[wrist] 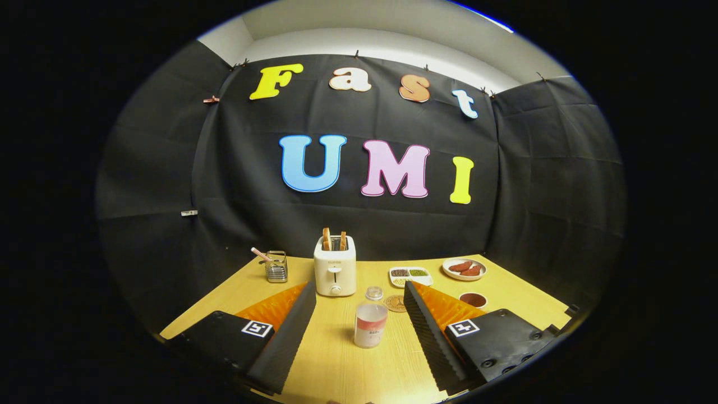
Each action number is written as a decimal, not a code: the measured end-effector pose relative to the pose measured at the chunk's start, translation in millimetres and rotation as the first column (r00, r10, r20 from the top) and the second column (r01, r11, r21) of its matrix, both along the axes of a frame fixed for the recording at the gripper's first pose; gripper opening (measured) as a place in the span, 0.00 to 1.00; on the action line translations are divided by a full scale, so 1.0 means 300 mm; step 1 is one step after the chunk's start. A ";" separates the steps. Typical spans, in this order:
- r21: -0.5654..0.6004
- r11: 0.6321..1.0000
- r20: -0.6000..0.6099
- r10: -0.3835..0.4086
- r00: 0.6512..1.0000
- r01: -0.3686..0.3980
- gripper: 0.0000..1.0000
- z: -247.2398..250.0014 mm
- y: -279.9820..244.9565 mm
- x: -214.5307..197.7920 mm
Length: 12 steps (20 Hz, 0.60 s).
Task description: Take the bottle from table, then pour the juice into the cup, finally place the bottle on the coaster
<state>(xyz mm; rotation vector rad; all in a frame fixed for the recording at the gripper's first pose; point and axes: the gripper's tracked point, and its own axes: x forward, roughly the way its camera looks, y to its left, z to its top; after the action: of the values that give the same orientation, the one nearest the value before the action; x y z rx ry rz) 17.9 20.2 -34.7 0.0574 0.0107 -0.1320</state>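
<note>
- Two fingers [359, 306] reach forward over the table [336, 365], spread wide and grasping nothing; together they make the gripper, released.
- Each finger carries a square printed marker near its base.
- Between the fingers, a little ahead of their bases and touching neither, stands the bottle [370, 324], upright on the table. It is a clear, open-topped container with a reddish band on its label.
- Just beyond the bottle, between the fingertips, sits the cup [374, 293], small and clear, also upright.
- Beside the cup, toward the right fingertip, lies the coaster [395, 303], round, flat and tan; the fingertip partly covers it. Whether cup and coaster touch is hard to tell.
- Further back, beyond the left fingertip, stands a white toaster [335, 273] with two slices of toast poking out of its slots.
- Well left of the toaster is a wire holder [276, 266] with a stick leaning out of it.
- Right of the toaster lies a divided tray [410, 276] with seeds or grains in its compartments.
- Further right, a plate [464, 269] bears reddish-brown pieces of food.
- Nearer than the plate, just past the right finger, sits a small bowl [473, 300] of dark brown stuff.
</note>
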 end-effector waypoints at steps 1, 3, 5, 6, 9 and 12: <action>0.000 1.000 -0.004 -0.008 1.000 0.008 0.97 -0.007 0.001 0.002; 0.000 1.000 -0.014 -0.029 0.999 0.029 0.97 -0.028 0.000 0.019; 0.008 0.999 -0.025 -0.046 0.999 0.047 0.97 -0.052 -0.002 0.043; 0.015 0.998 -0.028 -0.054 0.998 0.054 0.97 -0.062 -0.005 0.059; 0.027 0.997 -0.033 -0.071 0.997 0.072 0.97 -0.097 -0.014 0.112; 0.021 0.996 -0.045 -0.090 0.995 0.091 0.97 -0.138 -0.037 0.171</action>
<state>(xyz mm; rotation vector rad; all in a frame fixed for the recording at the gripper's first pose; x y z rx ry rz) 69.3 9.1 -76.0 0.0779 0.0539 -0.2238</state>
